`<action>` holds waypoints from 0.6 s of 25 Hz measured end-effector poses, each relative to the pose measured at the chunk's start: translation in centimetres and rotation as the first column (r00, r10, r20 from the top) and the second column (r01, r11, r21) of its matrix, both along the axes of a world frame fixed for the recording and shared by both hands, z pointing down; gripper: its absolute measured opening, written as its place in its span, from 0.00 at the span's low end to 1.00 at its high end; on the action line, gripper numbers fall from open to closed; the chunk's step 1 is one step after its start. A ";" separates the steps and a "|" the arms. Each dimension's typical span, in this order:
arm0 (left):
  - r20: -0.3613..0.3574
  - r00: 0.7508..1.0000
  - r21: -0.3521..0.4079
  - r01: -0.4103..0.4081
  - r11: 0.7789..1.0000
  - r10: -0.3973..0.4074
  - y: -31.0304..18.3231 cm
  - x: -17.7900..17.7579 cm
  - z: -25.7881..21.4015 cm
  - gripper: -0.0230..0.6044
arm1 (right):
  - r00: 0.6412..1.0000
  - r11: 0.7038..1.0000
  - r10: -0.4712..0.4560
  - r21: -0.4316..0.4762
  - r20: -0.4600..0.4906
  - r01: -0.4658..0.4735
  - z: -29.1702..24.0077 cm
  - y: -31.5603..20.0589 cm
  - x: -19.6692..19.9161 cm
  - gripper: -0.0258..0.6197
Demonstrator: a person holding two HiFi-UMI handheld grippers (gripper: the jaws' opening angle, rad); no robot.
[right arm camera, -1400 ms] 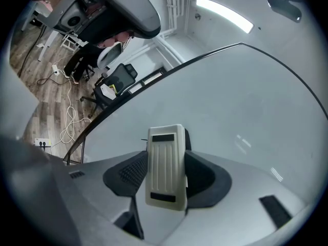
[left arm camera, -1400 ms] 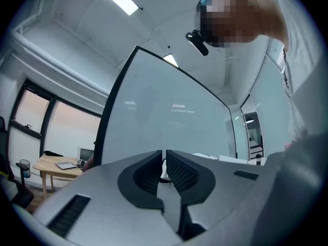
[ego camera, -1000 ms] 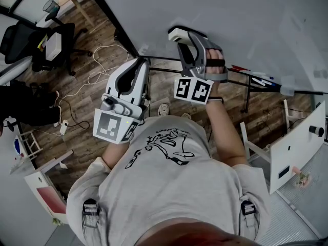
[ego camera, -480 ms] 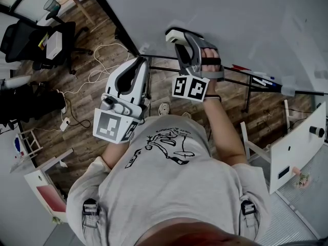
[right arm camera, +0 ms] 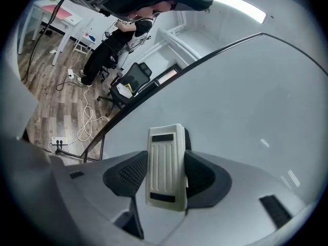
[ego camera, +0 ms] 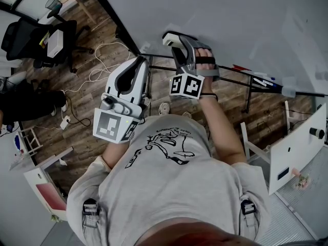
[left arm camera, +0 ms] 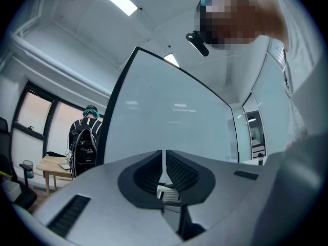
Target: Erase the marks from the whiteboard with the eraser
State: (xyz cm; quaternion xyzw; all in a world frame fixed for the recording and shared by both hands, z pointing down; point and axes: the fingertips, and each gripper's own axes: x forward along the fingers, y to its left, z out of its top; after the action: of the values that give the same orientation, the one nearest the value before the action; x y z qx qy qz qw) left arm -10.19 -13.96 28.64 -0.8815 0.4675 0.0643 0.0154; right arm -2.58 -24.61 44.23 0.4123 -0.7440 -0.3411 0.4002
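OP: Right gripper [ego camera: 178, 42] crept a bit up and to the left in the head view compared with a second ago, and its marker cube went with it. Left gripper [left arm camera: 164, 172] hasn't budged, it's parked just in front of the grey T-shirt with the black drawing [ego camera: 169, 183].

Reply: ok, but what's the right one holding?

OP: the off-white ribbed plastic eraser [right arm camera: 165, 160], a long rectangular one. It's clamped between the two dark jaws and sticks out past the tips. It points at the big pale whiteboard with the black frame [right arm camera: 246, 91], down near the board's lower left corner. Can't tell if it's actually touching the surface, the head view just puts it right at the board.

Reply: and the left?

OP: jaws pressed together, nothing in them, only a hairline slit. It faces the board too, but it's held nearer the body than the right one.

Reply: anything else around?

OP: the person's right hand [ego camera: 207, 63] is wrapped round the handle. Underneath is a brown wood plank floor [ego camera: 102, 94] with loose white cables [ego camera: 100, 68], and a black office chair [ego camera: 31, 37] off to the left. Coloured markers [ego camera: 259, 78] lie on the ledge to the right of that hand.
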 end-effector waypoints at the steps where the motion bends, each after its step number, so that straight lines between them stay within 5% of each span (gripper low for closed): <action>1: 0.000 1.000 -0.001 0.002 1.000 -0.002 0.0 0.0 0.0 0.10 | 1.000 1.000 -0.003 -0.008 -0.003 0.003 0.2 0.0 -0.1 0.41; 15: 0.002 1.000 -0.009 0.015 1.000 -0.015 0.5 0.0 0.2 0.10 | 0.999 0.993 -0.033 -0.115 0.044 0.038 2.0 1.1 -0.7 0.41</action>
State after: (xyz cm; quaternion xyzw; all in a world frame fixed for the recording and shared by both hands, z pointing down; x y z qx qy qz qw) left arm -10.24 -13.48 28.79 -0.8781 0.4743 0.0614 0.0123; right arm -3.27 -23.54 46.20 0.3822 -0.7779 -0.2958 0.4017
